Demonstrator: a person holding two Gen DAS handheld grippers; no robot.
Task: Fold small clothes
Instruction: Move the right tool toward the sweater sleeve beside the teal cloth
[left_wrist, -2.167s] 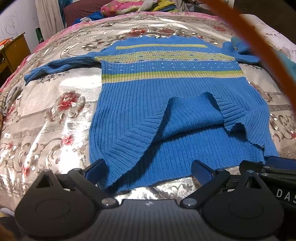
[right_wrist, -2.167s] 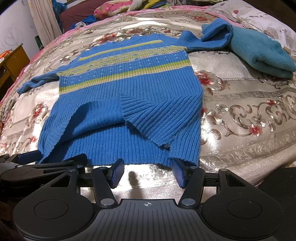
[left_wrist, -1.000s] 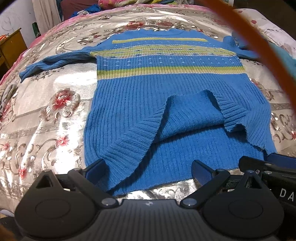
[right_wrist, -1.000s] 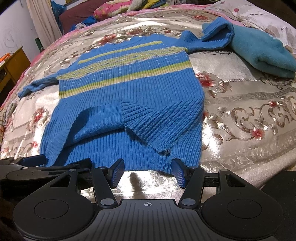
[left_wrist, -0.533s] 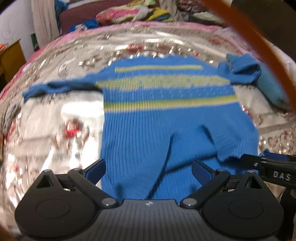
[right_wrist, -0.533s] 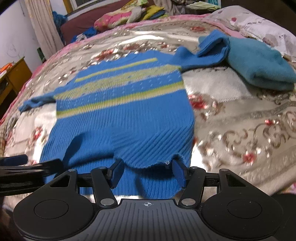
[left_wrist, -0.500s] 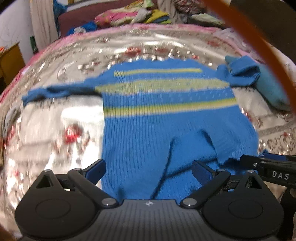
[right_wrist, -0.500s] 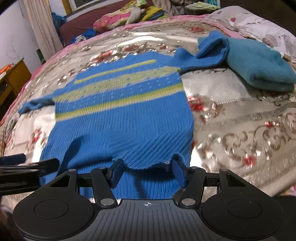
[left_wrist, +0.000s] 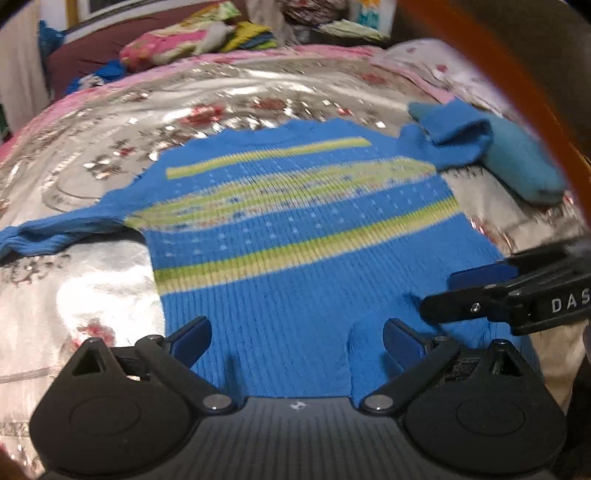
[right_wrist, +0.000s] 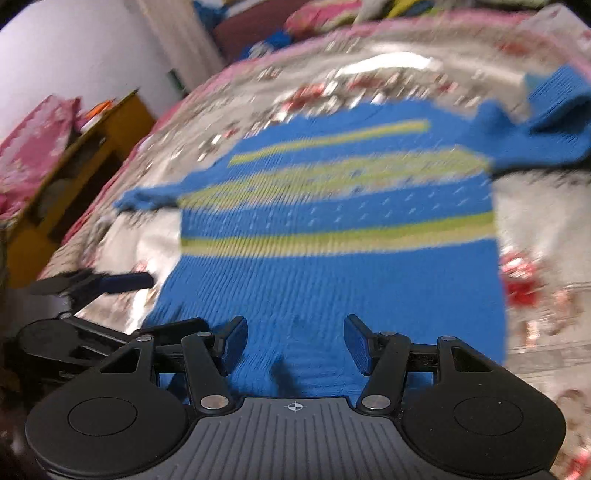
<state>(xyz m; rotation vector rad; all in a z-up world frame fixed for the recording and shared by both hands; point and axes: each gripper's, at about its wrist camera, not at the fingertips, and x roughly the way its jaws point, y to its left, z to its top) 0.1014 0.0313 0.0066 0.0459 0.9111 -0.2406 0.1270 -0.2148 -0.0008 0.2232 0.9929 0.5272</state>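
I am looking across a wide bed covered by a shiny silver bedspread with red floral print and a pink border running along its far edge — the sheen is catching strong glare in pale patches. Beyond the bed a dark maroon headboard or sofa back is standing, with a heap of bright folded bedding lying on top. A pale curtain is hanging at far left. In the right wrist view a plain white wall is filling the upper left, and a yellow wooden cabinet is standing below it beside the bed — clutter on top is too blurred to identify.
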